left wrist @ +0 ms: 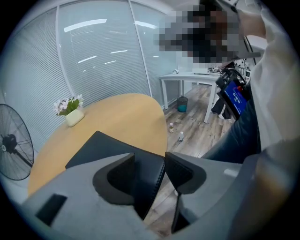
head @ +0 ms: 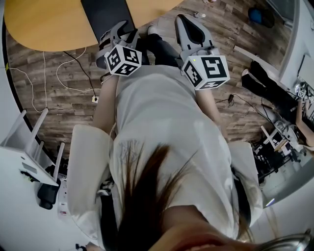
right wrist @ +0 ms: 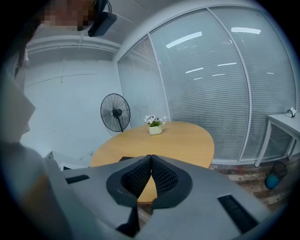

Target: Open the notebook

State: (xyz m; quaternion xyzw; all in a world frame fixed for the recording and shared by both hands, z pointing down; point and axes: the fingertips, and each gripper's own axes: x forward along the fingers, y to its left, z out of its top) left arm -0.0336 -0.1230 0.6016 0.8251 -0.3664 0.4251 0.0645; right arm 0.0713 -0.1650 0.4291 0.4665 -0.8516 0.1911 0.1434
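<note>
A person in a white shirt, seen from overhead, holds two grippers out toward a round wooden worktop (head: pixel 44 24) above a plank floor strewn with white cables (head: pixel 64 73). The black notebook (head: pixel 105 14) lies closed and flat on the worktop, its near end at the rim closest to the person.

The left gripper (head: pixel 119 30) points down at that end. In the left gripper view its fingers (left wrist: pixel 123 173) stand wide apart, and the notebook's (left wrist: pixel 101 147) near corner shows in the gap between them. Whether either pad touches the cover cannot be told. Farther back on the worktop (left wrist: pixel 117 117) sits a small white pot of flowers (left wrist: pixel 72 112). A black standing fan (left wrist: pixel 11 143) is at the left edge and a white side table (left wrist: pixel 187 77) stands by the blinds.

The right gripper (head: pixel 189 27) is held just beside the left, off the notebook. In the right gripper view its fingers (right wrist: pixel 164 178) are closed tip to tip on nothing. The worktop (right wrist: pixel 178 138), flower pot (right wrist: pixel 154 125) and fan (right wrist: pixel 115 112) are beyond them.
</note>
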